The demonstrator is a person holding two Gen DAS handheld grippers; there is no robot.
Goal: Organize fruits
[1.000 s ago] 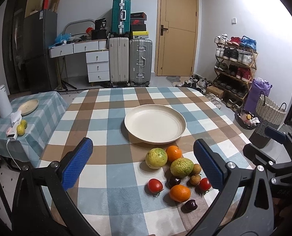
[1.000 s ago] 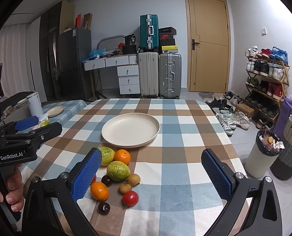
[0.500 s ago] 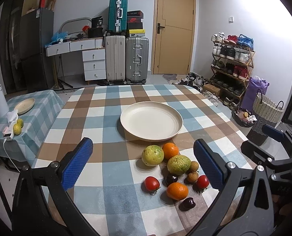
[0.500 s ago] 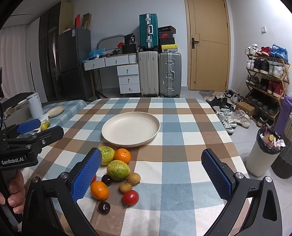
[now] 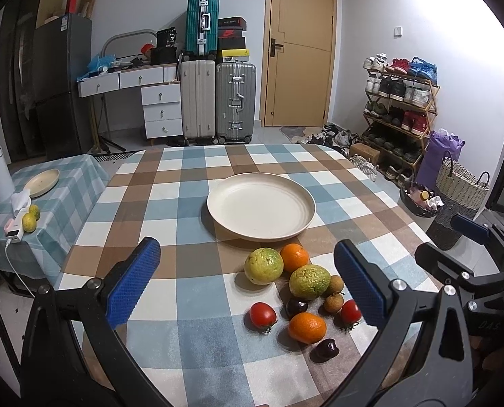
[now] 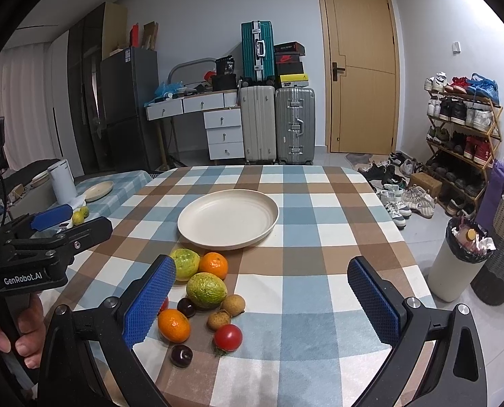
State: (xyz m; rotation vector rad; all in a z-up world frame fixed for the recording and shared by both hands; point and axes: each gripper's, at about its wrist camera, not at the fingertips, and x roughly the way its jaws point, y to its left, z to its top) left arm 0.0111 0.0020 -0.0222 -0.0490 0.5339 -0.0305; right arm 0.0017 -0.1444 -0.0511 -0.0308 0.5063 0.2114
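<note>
The fruit cluster [image 6: 201, 291] lies on the tabletop [image 6: 320, 237] just before the empty plate [image 6: 228, 220], nearer the right gripper [image 6: 262, 302] than the left gripper [image 5: 248, 281], both fingers spread wide, empty.

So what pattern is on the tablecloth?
The tablecloth has a check of blue, brown and white squares; the right wrist view shows it best.

— What sort of place is this?

— A home, a lived-in room. Left of the wooden door [image 6: 360, 71] stand suitcases [image 6: 275, 122] with shoeboxes [image 6: 289, 64] on top, then a white desk with drawers [image 6: 214, 115] and a dark fridge [image 6: 130, 108].

— And right of the door?

— A full shoe rack [image 6: 462, 125], loose sneakers [image 6: 404, 200] on the floor below.
</note>
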